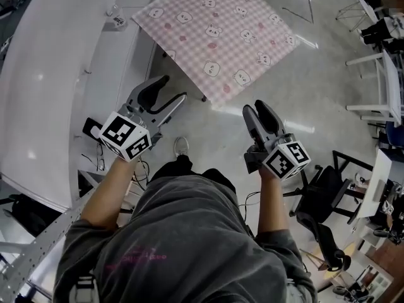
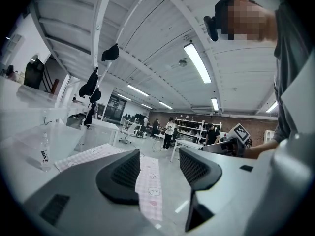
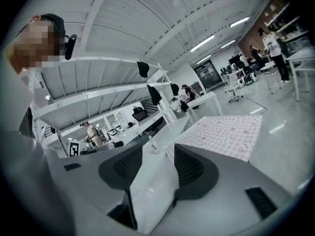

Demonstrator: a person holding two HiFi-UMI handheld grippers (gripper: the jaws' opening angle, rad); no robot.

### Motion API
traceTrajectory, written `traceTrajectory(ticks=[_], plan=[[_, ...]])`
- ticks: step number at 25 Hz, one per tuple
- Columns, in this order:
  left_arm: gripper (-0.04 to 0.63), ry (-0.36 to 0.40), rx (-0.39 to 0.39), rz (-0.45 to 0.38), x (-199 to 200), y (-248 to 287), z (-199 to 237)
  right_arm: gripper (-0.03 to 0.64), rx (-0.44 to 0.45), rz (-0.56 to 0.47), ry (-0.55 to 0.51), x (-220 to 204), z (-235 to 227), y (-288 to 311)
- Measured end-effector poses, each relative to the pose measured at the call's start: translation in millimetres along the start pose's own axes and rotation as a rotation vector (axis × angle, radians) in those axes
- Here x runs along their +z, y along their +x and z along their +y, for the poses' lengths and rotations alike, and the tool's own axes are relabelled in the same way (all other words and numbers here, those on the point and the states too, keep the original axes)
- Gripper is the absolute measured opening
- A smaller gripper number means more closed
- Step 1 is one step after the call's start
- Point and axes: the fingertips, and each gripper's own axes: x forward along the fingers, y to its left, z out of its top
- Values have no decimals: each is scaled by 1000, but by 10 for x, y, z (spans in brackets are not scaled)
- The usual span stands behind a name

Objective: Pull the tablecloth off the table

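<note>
Both forearms are bent at the elbow and held in front of the body, marker cubes up, claws pointing forward and level towards the table. The left gripper point(image 1: 165, 95) is tilted out to the left with its jaws wide apart and nothing between them; its own view shows only floor and a strip of cloth beyond the gap. The right gripper point(image 1: 257, 113) sits a little further right and forward. Its jaws are also apart and empty, with only the white counter point(image 1: 57, 74) showing beyond them.

Bare floor point(image 1: 208, 125) lies between the grippers and the table point(image 1: 203, 97), which is hidden but for a thin leg. Neither claw is near enough to grip.

The cloth point(image 1: 218, 33), pink check with small bears, lies spread flat over the whole tabletop, one corner pointing at the person. It looks thin, light and limp, so it will likely bunch and slide easily and stretch or skew if pulled from one side. The near hem either side of that corner point(image 1: 225, 96) looks the best hold, one claw on each side, pinching the edge where it overhangs.
</note>
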Motion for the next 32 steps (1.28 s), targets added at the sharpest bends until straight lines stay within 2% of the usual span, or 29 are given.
traceTrajectory(ticks=[9,16,25,32], plan=[[247,-20,8,4,-33,112,299,184,-10,0,4,4,-142,237],[247,-53,31,34,-249,236,541,184,-49,21,28,-101,-402,398],[247,-138,93,100,-632,631,873,184,-89,76,66,-208,-1107,688],[247,-176,157,176,-1165,1034,1228,184,-120,144,97,-447,-1825,1026]])
